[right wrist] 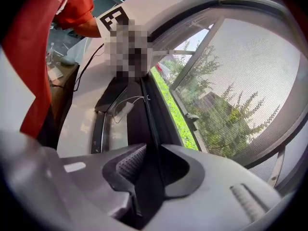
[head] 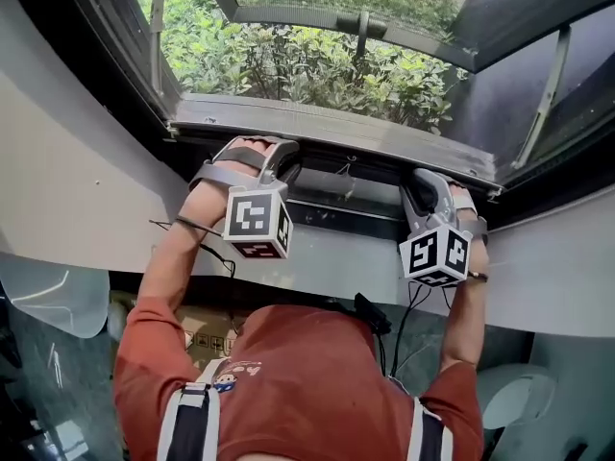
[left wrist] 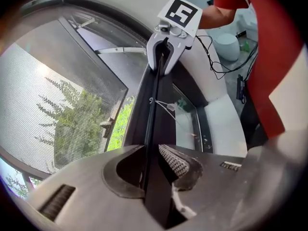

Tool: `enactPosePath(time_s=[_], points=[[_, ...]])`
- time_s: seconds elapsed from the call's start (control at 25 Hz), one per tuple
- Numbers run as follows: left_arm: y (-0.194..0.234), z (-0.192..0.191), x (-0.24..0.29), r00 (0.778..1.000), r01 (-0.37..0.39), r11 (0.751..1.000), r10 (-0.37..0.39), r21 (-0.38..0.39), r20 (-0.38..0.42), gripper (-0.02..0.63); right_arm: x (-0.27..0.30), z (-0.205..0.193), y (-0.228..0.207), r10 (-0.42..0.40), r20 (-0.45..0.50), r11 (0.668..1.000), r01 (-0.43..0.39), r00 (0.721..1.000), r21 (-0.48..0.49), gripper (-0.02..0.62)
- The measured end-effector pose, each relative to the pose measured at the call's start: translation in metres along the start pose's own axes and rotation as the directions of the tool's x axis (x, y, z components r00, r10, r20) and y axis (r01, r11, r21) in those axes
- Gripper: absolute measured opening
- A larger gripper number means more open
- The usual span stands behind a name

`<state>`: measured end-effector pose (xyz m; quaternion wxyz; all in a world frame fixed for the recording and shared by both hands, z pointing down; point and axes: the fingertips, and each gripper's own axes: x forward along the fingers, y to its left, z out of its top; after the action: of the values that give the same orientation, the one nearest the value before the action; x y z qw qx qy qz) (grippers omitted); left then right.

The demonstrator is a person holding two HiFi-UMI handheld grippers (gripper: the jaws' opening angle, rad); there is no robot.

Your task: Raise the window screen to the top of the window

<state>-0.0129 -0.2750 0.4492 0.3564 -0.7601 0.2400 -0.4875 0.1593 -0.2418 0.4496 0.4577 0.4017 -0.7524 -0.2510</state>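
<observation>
The window screen's grey bottom bar [head: 327,128] runs across the opening, with fine mesh [left wrist: 43,95] [right wrist: 250,76] above it. A thin dark lip of that bar [left wrist: 153,124] [right wrist: 147,114] passes between both pairs of jaws. My left gripper [head: 277,159] [left wrist: 151,150] is shut on the lip toward the bar's left end, pads against both faces. Toward the right end, my right gripper [head: 430,182] [right wrist: 154,150] clamps the same lip. Each gripper shows at the far end of the bar in the other's view; the right one [left wrist: 166,52] is plain, the left one's marker cube [right wrist: 111,18] sits above a blurred patch.
Dark frame rails flank the opening, and white sill panels [head: 77,190] lie to both sides. Outside are green shrubs [head: 317,60], an open casement with a stay arm [head: 548,89] and a handle [right wrist: 193,117]. A small tag on a string [left wrist: 169,107] hangs below the bar.
</observation>
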Motion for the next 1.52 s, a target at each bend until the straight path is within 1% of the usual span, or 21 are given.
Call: enactPosePath(time_s=[0.08, 0.12, 0.16, 0.24, 0.32, 0.44, 0.56, 0.72, 0.88, 0.96, 1.04, 1.08, 1.2, 1.32, 1.4, 1.52], points=[[0.006, 0.002, -0.005, 1.0, 0.005, 1.0, -0.005, -0.003, 0.025, 0.09, -0.005, 0.004, -0.007, 0.007, 0.024, 1.0, -0.007, 1.0, 0.01, 0.103], [0.013, 0.005, -0.01, 0.999, -0.018, 1.0, 0.019, -0.006, 0.039, 0.086, -0.011, 0.009, -0.015, -0.011, 0.044, 1.0, 0.01, 0.999, 0.014, 0.092], [0.023, 0.009, -0.016, 0.997, -0.058, 0.998, 0.058, -0.005, 0.052, 0.057, -0.017, 0.015, -0.025, -0.043, 0.063, 0.999, 0.043, 0.997, 0.01, 0.069], [0.044, 0.015, -0.028, 0.99, -0.132, 0.991, 0.132, 0.007, 0.059, 0.054, -0.027, 0.026, -0.044, -0.105, 0.08, 0.994, 0.107, 0.991, -0.017, 0.063], [0.053, 0.018, -0.034, 0.985, -0.165, 0.986, 0.163, 0.027, 0.054, 0.054, -0.032, 0.032, -0.052, -0.126, 0.078, 0.991, 0.129, 0.989, -0.04, 0.058], [0.053, 0.017, -0.037, 0.98, -0.197, 0.979, 0.194, 0.054, 0.053, 0.054, -0.033, 0.033, -0.051, -0.139, 0.07, 0.988, 0.143, 0.988, -0.063, 0.054], [0.055, 0.018, -0.038, 0.965, -0.26, 0.962, 0.255, 0.084, 0.058, 0.052, -0.034, 0.034, -0.053, -0.178, 0.068, 0.98, 0.183, 0.982, -0.08, 0.051], [0.06, 0.021, -0.041, 0.938, -0.345, 0.932, 0.337, 0.114, 0.078, 0.052, -0.036, 0.035, -0.059, -0.236, 0.056, 0.965, 0.241, 0.97, -0.109, 0.048], [0.071, 0.021, -0.042, 0.919, -0.395, 0.909, 0.39, 0.131, 0.06, 0.051, -0.034, 0.037, -0.067, -0.318, 0.021, 0.93, 0.316, 0.948, -0.187, 0.038], [0.074, 0.022, -0.041, 0.911, -0.412, 0.9, 0.409, 0.145, 0.049, 0.051, -0.032, 0.038, -0.07, -0.347, 0.003, 0.913, 0.338, 0.938, -0.228, 0.034], [0.075, 0.023, -0.041, 0.906, -0.423, 0.894, 0.422, 0.15, 0.043, 0.051, -0.032, 0.037, -0.072, -0.37, -0.004, 0.9, 0.357, 0.929, -0.248, 0.032], [0.077, 0.024, -0.042, 0.898, -0.438, 0.885, 0.437, 0.156, 0.042, 0.051, -0.033, 0.038, -0.073, -0.389, -0.003, 0.891, 0.375, 0.921, -0.256, 0.032], [0.089, 0.028, -0.05, 0.859, -0.509, 0.843, 0.51, 0.175, 0.04, 0.049, -0.04, 0.045, -0.086, -0.463, -0.005, 0.853, 0.444, 0.887, -0.274, 0.031], [0.103, 0.032, -0.06, 0.833, -0.548, 0.818, 0.552, 0.171, 0.029, 0.049, -0.048, 0.054, -0.099, -0.511, -0.016, 0.825, 0.485, 0.859, -0.291, 0.029], [0.109, 0.033, -0.064, 0.826, -0.556, 0.811, 0.563, 0.181, 0.016, 0.049, -0.051, 0.058, -0.105, -0.527, -0.024, 0.813, 0.496, 0.849, -0.307, 0.029], [0.111, 0.034, -0.064, 0.835, -0.538, 0.817, 0.551, 0.208, -0.005, 0.049, -0.051, 0.058, -0.106, -0.528, -0.038, 0.809, 0.489, 0.848, -0.327, 0.029]])
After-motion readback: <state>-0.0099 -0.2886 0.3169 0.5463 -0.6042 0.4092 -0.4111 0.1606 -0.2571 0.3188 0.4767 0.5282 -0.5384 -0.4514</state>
